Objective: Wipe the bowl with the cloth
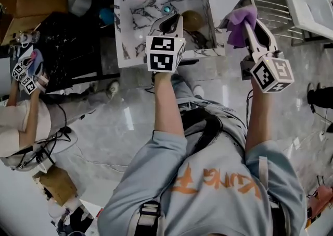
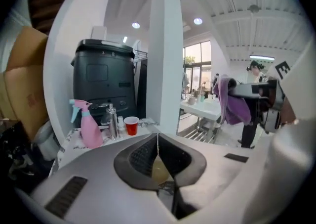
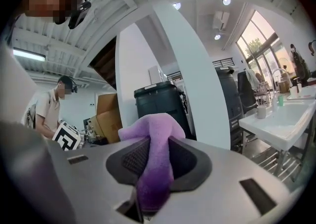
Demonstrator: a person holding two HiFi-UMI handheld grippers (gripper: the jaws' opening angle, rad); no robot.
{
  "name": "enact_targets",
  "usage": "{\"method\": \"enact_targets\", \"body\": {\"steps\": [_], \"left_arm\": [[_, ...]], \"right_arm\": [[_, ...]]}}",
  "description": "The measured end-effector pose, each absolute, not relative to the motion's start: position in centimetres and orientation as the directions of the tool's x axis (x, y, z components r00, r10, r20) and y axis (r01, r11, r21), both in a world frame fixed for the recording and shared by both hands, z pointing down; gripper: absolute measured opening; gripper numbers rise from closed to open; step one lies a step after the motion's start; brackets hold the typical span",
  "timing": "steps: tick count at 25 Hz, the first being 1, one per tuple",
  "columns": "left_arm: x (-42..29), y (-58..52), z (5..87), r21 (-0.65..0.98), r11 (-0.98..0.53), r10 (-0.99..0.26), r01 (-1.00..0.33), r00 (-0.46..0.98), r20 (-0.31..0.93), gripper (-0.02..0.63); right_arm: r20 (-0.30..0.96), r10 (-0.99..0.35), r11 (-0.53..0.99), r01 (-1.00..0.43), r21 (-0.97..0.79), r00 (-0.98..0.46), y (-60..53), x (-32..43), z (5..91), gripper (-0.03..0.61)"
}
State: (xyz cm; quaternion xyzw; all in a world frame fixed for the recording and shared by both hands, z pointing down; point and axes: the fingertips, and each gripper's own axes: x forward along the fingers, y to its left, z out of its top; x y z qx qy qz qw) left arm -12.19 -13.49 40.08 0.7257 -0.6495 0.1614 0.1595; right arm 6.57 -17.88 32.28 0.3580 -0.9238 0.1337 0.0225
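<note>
Both grippers are loaded. The left gripper (image 1: 173,24) has its jaws pinched nearly together on the thin rim of the tan bowl (image 1: 193,20). The body of the bowl sits just below and to the right of the jaw tips, seen against the marble sink counter (image 1: 136,5). The right gripper (image 1: 253,30) is clamped on the purple cloth (image 1: 239,21), which bunches up past the jaw tips and trails down between the pads.

To wipe well, I judge the bunched end should go into the bowl's hollow. The bowl's opening should be turned toward the right jaws, and the cloth swept around the inner wall. A rim pinch may let the bowl swing, so pressure should stay light.

No writing reads surely. The orange lettering on the person's grey sweatshirt (image 1: 218,177) appears upside down, and I cannot make it out. The marker cubes (image 1: 165,52) carry only black-and-white squares.
</note>
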Motion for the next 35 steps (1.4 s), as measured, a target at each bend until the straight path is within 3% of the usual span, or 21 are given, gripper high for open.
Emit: {"method": "enact_targets", "body": {"steps": [6,13,21,35], "left_arm": [[-12.7,-10.0,32.8,0.137,0.008,-0.976,-0.991,0.022,0.218,0.025],[-15.9,-5.9,27.0,0.092,0.175,-0.983,-0.98,-0.168,0.075,0.023],[-18.5,-2.5,26.0,0.057,0.286,-0.957,-0.956,-0.283,0.053,0.023],[-17.5,-3.6,25.7,0.054,0.249,-0.968,-0.967,-0.247,0.054,0.023]], "right_arm": [[0.067,-0.611,0.766,-0.61,-0.204,-0.789,-16.3,5.0,29.1,0.118],[0.004,-0.545,0.826,-0.538,-0.165,-0.838,-14.6,2.0,26.0,0.118],[0.012,-0.518,0.846,-0.515,-0.142,-0.855,-12.8,-0.3,26.0,0.118],[0.016,-0.547,0.83,-0.544,-0.123,-0.837,-13.2,0.9,25.6,0.118]]}}
